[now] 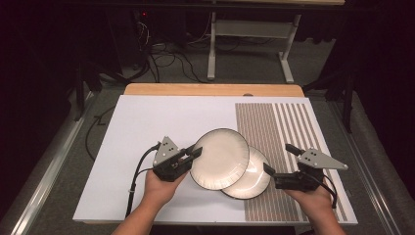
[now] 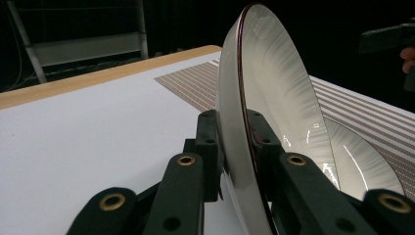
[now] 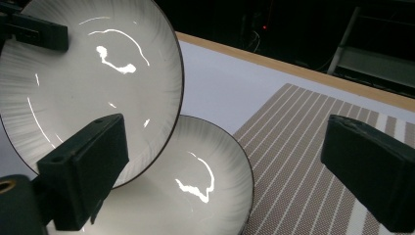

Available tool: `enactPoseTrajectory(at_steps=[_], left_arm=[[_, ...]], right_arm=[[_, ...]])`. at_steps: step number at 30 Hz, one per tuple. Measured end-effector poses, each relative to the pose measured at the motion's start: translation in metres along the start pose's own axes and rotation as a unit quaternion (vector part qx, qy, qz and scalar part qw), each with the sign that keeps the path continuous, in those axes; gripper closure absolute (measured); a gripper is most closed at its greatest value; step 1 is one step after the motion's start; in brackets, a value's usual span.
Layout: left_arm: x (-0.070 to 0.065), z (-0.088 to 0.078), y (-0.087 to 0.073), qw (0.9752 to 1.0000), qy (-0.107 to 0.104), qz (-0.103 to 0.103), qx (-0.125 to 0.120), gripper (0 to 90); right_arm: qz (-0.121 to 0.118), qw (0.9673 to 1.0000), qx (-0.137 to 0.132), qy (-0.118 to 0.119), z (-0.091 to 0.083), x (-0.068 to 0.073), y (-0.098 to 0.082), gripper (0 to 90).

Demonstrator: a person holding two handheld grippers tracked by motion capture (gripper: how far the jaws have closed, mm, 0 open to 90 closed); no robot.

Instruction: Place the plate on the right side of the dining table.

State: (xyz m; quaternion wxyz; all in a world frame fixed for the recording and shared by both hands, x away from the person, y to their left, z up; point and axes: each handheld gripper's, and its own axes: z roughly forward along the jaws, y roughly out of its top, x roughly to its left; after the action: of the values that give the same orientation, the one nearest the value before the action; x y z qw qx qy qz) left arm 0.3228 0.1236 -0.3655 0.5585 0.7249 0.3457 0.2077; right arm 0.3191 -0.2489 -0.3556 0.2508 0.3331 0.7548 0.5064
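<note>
- The left gripper (image 1: 195, 152) is clenched on the rim of the upper plate (image 1: 220, 158); in the left gripper view the two black jaws pinch the plate's (image 2: 274, 98) edge from either side, pads pressed against it.
- That upper plate is cream with a thin dark rim, and it is lifted and tilted (its left edge is the one in the grip), lying partly over a second plate.
- The lower plate (image 1: 250, 177) lies flat on the desk, toward the near edge and a little right of the middle; its right part sits on the striped placemat (image 1: 284, 132), its left part on the white board (image 1: 147, 122).
- From the right gripper view the upper plate (image 3: 88, 83) leans over the far left part of the lower plate (image 3: 195, 186); whether the two rims touch cannot be told.
- The right gripper (image 1: 280, 161) is released: its jaws stand wide apart with nothing between them (in its own view, one jaw shows in front of the plates and the other over the placemat (image 3: 293, 147)).
- It hovers just beside the right edge of the lower plate, over the placemat near the desk's near right corner, one jaw tip close to the plate's rim, with no contact visible.
- A wooden strip (image 1: 210, 89) runs along the desk's far edge.
</note>
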Motion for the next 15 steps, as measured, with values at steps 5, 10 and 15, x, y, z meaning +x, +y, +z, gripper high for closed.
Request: enactPoseTrajectory(at_steps=[5, 10, 15], left_arm=[[0.0, 0.0, 0.0, 1.0, 0.0, -0.001, 0.0, 79.0], [0.0, 0.0, 0.0, 1.0, 0.0, 0.0, 0.001, 79.0], [0.0, 0.0, 0.0, 1.0, 0.0, 0.0, 0.001, 79.0]], right_arm=[[0.005, 0.9999, 0.008, 0.013, 0.012, 0.006, 0.003, 8.2], [0.004, 0.9996, 0.019, 0.02, 0.024, 0.012, 0.004, 11.3], [0.008, 0.999, 0.028, 0.033, 0.037, 0.017, 0.005, 15.6]])
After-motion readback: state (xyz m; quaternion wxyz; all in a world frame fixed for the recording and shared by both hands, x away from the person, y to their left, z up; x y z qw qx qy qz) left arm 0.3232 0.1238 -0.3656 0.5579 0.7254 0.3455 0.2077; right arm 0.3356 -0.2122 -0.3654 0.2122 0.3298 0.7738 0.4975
